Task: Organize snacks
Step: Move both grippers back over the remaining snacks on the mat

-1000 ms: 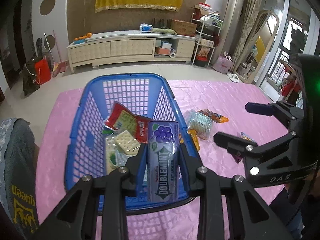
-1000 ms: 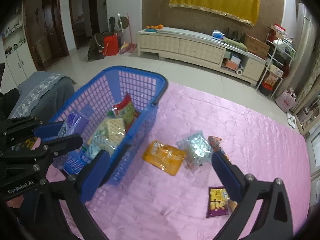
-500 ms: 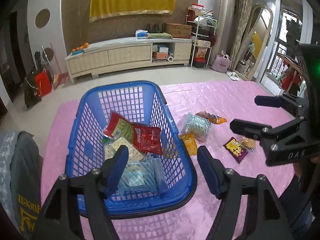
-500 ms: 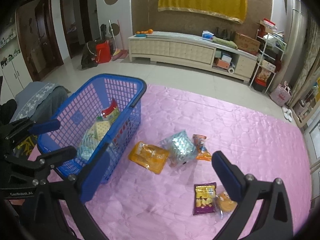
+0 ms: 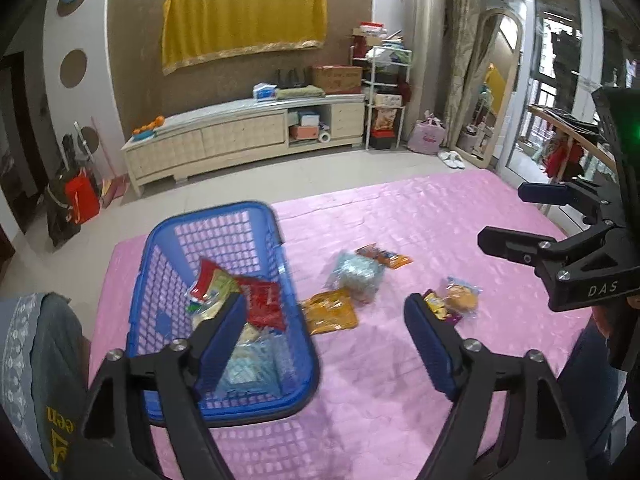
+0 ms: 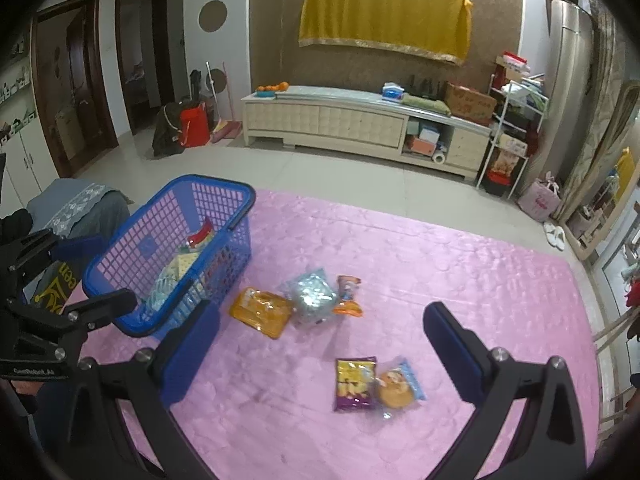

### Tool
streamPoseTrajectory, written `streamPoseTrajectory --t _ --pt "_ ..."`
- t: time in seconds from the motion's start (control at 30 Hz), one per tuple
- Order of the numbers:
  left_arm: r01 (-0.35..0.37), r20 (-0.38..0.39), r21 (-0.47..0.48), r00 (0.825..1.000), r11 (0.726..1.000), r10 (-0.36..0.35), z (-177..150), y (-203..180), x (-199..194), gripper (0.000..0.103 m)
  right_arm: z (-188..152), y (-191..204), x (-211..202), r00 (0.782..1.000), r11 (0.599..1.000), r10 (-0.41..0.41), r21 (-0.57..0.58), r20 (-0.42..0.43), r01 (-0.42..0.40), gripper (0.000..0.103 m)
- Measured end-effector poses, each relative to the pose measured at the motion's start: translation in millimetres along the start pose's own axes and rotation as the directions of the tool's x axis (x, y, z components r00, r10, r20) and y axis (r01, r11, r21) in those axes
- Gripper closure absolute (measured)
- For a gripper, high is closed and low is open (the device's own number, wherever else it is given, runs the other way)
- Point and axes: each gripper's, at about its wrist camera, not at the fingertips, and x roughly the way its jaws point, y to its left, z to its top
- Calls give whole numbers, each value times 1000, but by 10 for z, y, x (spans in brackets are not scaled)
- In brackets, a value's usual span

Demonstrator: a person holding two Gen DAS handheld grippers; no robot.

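1. Blue plastic basket (image 6: 168,256) is sitting at the left of the pink cloth (image 6: 460,280), already holding several packets.
2. Five snacks are lying loose on the cloth: an orange pack (image 6: 260,311) just beside the basket, a silver bag (image 6: 314,298) touching it, an orange-ended wrapper (image 6: 349,295) against that bag, and nearer the camera a purple pack (image 6: 355,383) with a round cake (image 6: 396,388) touching its right edge.
3. Left gripper (image 5: 324,344) is hovering wide open and empty, straddling the basket's near corner; right gripper (image 6: 320,356) is likewise spread wide, carrying nothing, above the purple pack.
4. Right side looks best placed for the purple pack. Going down square over it, jaws across its narrow width, is the safer line.
5. Cake wrapper is overlapping or merely touching the pack; the fisheye is blurring that edge, so probably nudging them apart first is wise.
6. Crinkly film is likely slipping, so closing near the pack's middle is better than at a seam.
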Motion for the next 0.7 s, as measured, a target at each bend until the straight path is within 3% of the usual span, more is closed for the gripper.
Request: streamPoseTrajectory --t 0.37,0.7 --pt "44 -38 62 998 997 -42 169 -503 266 20 -146 -470 -111 999 998 -43 44 22 42 0" --pt "40 -56 -27 998 999 -42 241 -676 719 20 -275 -829 315 1000 998 -24 60 -18 25 0"
